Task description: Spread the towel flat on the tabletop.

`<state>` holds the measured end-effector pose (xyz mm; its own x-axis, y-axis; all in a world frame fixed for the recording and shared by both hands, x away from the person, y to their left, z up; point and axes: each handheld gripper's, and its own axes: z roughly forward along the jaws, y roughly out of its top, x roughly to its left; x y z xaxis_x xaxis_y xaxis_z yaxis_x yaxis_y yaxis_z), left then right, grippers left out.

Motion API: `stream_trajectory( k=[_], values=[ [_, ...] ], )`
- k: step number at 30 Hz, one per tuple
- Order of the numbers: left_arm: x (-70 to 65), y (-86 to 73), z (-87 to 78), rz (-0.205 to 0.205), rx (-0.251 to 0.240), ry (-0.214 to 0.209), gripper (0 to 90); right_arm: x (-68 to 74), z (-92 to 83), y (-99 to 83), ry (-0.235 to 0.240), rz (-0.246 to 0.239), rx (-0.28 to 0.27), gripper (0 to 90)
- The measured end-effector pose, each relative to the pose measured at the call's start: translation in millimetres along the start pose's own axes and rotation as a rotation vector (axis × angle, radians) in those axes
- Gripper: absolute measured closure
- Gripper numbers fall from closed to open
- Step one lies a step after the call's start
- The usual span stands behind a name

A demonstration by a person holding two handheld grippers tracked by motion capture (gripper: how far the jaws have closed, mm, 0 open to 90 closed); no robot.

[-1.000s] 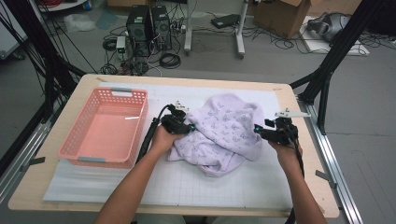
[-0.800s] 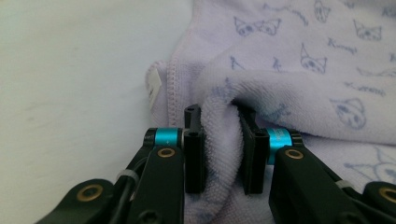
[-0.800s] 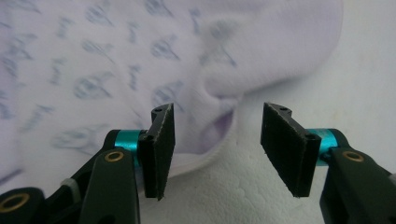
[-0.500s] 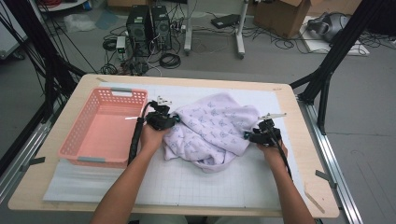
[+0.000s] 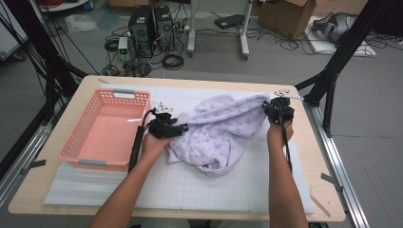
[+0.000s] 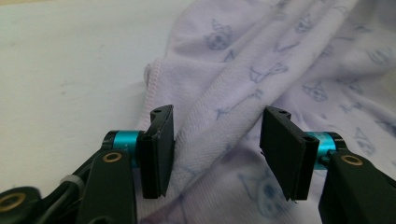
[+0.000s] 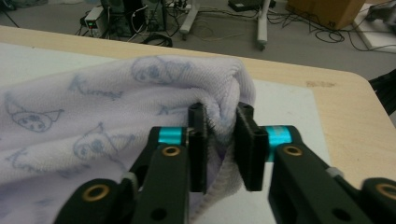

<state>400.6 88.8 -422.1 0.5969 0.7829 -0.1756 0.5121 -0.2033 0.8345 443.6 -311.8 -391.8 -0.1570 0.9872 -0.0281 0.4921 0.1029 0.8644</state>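
A lilac towel printed with small cartoon faces lies rumpled on the white mat, drawn out toward the far right. My right gripper is shut on its far right corner, with a thick fold of towel pinched between the pads. The right gripper's jaws have just eased open slightly and still hold the cloth. My left gripper sits at the towel's left edge. Its jaws have just been opening. In the left gripper view they stand open astride a ridge of towel.
A pink plastic basket stands empty on the left of the table. The white gridded mat covers most of the wooden tabletop. Black frame posts rise at both sides, with cables and computers on the floor beyond.
The right gripper carried the towel corner toward the far right, pulling the cloth out wider. The left gripper shifted left along the towel's edge and let go of it.
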Motion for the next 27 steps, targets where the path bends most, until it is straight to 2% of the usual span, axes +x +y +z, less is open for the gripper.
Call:
stream_trajectory(
  k=[2, 4, 6, 8, 10, 12, 14, 20, 24, 27],
  values=[
    [-4.8, 0.2, -1.4, 0.001, -0.012, -0.011, 43.1, 0.5, -1.4, -1.2, 0.003, -0.009, 0.034, 57.7],
    [-8.6, -0.6, -1.8, 0.014, -0.009, -0.015, 42.3, 0.5, -8.1, -3.9, 0.024, -0.011, 0.019, 54.1],
    [-11.6, -2.7, -1.9, 0.027, -0.002, -0.012, 41.4, 1.5, -19.8, -7.1, 0.071, -0.007, 0.007, 51.6],
    [-13.1, -5.8, -2.9, 0.033, -0.003, -0.019, 40.3, 3.4, -29.8, -11.9, 0.132, -0.022, 0.0, 51.4],
    [-14.4, -8.1, -3.9, 0.041, -0.001, -0.018, 40.1, 7.1, -40.9, -20.8, 0.181, -0.056, 0.006, 50.5],
    [-15.9, -10.2, -5.2, 0.042, 0.001, -0.02, 39.7, 12.0, -49.3, -33.1, 0.222, -0.101, 0.056, 46.8],
    [-16.2, -10.0, -6.9, 0.051, 0.012, -0.022, 39.4, 15.7, -56.4, -44.4, 0.274, -0.109, 0.057, 46.5],
    [-21.7, -8.9, -12.9, 0.074, 0.014, -0.029, 39.3, 33.1, -75.5, -77.7, 0.368, -0.087, 0.093, 44.4],
    [-23.8, -14.2, -16.3, 0.075, 0.0, -0.03, 39.5, 47.0, -82.8, -88.3, 0.431, -0.135, 0.113, 43.6],
    [-25.2, -20.0, -19.2, 0.077, -0.012, -0.03, 40.1, 58.2, -83.3, -91.9, 0.479, -0.15, 0.129, 41.6]
  ],
)
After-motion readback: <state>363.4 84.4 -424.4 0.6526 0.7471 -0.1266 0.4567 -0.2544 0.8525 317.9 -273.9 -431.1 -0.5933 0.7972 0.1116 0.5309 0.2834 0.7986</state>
